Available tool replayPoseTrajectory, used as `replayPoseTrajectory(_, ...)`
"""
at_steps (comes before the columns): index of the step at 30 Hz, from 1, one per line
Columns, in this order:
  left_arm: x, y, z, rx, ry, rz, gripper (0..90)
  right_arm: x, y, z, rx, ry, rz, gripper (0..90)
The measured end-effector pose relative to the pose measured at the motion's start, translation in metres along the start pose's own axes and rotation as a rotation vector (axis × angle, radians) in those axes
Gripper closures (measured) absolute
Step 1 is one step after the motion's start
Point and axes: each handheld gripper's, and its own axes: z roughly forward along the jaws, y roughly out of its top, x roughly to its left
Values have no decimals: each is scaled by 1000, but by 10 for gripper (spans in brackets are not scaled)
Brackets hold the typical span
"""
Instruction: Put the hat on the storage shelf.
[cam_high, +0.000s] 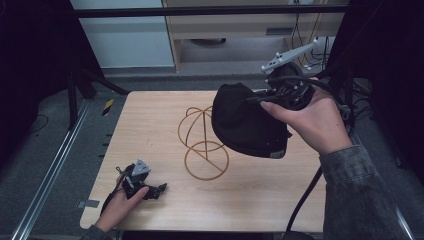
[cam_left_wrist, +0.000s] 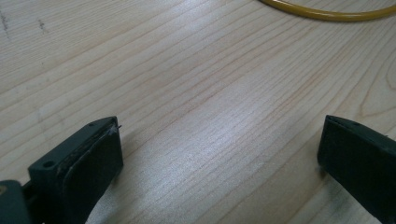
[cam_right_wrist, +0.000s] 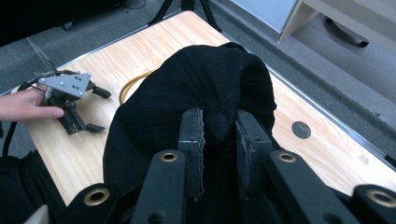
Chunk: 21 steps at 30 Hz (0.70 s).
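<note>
Black fabric is what catches the eye from the high view: a soft black cloth cap (cam_high: 247, 122) hangs in the air from the right gripper (cam_high: 280, 95), just to the right of and slightly above the golden wire hat stand (cam_high: 202, 142), which sits near the middle of the pale wooden table (cam_high: 150, 130). The cap's dome faces toward the stand's rounded wire top, so I would judge the coming move to be a short carry leftward and down onto that frame, and the right hand is plainly the nearer one for it. The left gripper (cam_high: 152, 189) rests on the table well off to the lower left of the stand, held loosely by the left hand (cam_high: 120, 202). In the left gripper view, its jaws stand wide apart with nothing between them but bare wood grain, and a curve of the stand's base ring (cam_left_wrist: 327, 11) shows ahead of them. In the right gripper view, the jaws are pinched close on a bunched fold of the cap (cam_right_wrist: 196, 88), whose crown bulges away from the camera toward the stand; beyond it the idle left gripper (cam_right_wrist: 77, 112) lies on the table.
</note>
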Motion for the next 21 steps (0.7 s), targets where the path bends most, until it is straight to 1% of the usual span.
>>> replayPoseTrajectory(4, 0, 0, 0, 0, 0, 0, 0, 0, 4, -1, -7, 2, -2, 751)
replayPoseTrajectory(7, 0, 0, 0, 0, 0, 0, 0, 2, 7, -1, -36, 0, -8, 752)
replayPoseTrajectory(8, 0, 0, 0, 0, 0, 0, 0, 2, 7, -1, -36, 0, -8, 752)
replayPoseTrajectory(10, 0, 0, 0, 0, 0, 0, 0, 5, 8, 0, -50, -7, -21, 753)
replayPoseTrajectory(13, 0, 0, 0, 0, -1, -1, 0, 7, 10, 1, -87, -1, -22, 755)
replayPoseTrajectory(15, 0, 0, 0, 1, -1, 0, 0, 9, 12, 2, -101, -2, -22, 755)
replayPoseTrajectory(21, 0, 0, 0, 1, 1, 1, 0, 12, 19, 8, -123, 11, -28, 755)
